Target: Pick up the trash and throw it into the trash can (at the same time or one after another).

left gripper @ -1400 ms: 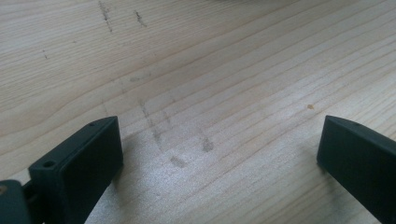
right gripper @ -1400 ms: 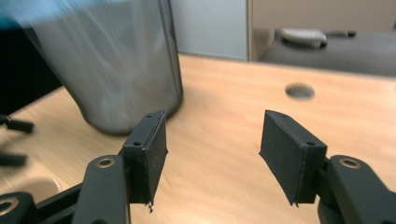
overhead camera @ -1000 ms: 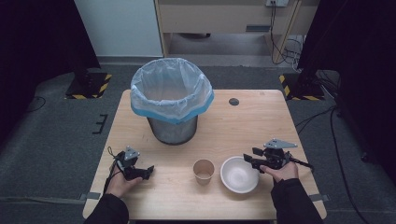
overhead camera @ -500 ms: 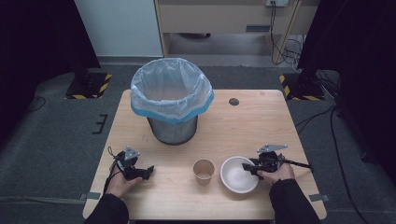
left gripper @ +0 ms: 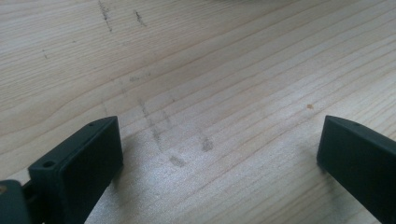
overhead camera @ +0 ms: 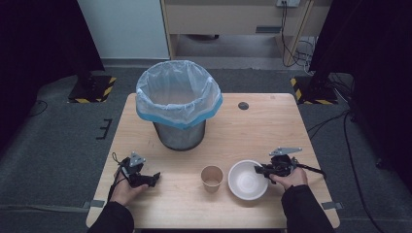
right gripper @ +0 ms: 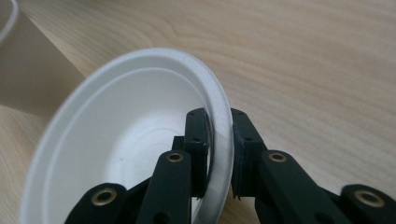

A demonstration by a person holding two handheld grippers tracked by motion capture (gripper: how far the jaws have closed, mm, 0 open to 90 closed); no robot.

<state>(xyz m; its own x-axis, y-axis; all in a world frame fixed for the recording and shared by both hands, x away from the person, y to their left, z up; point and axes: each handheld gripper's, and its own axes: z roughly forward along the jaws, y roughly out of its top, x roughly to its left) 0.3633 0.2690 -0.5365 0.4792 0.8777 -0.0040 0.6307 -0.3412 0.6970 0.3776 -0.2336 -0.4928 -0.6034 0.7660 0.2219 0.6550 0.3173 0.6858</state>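
A white bowl [overhead camera: 248, 180] sits on the wooden table [overhead camera: 262, 126] near the front right, with a brown paper cup [overhead camera: 212, 177] just to its left. My right gripper [overhead camera: 260, 170] is at the bowl's right rim. In the right gripper view its jaws have just been closing, and the bowl [right gripper: 116, 140] rim is pinched between the pads of my right gripper [right gripper: 219, 121]; the cup [right gripper: 28, 79] stands behind. My left gripper [overhead camera: 154, 177] rests at the front left. In the left gripper view this gripper [left gripper: 219, 140] is wide open over bare wood.
A metal bin [overhead camera: 179, 102] lined with a pale blue-edged bag stands at the table's back centre-left. A small dark round disc [overhead camera: 243, 106] lies at the back right. Dark floor and cables surround the table.
My right gripper has moved left onto the bowl's right rim and its jaws have closed on it. The left gripper has stayed put.
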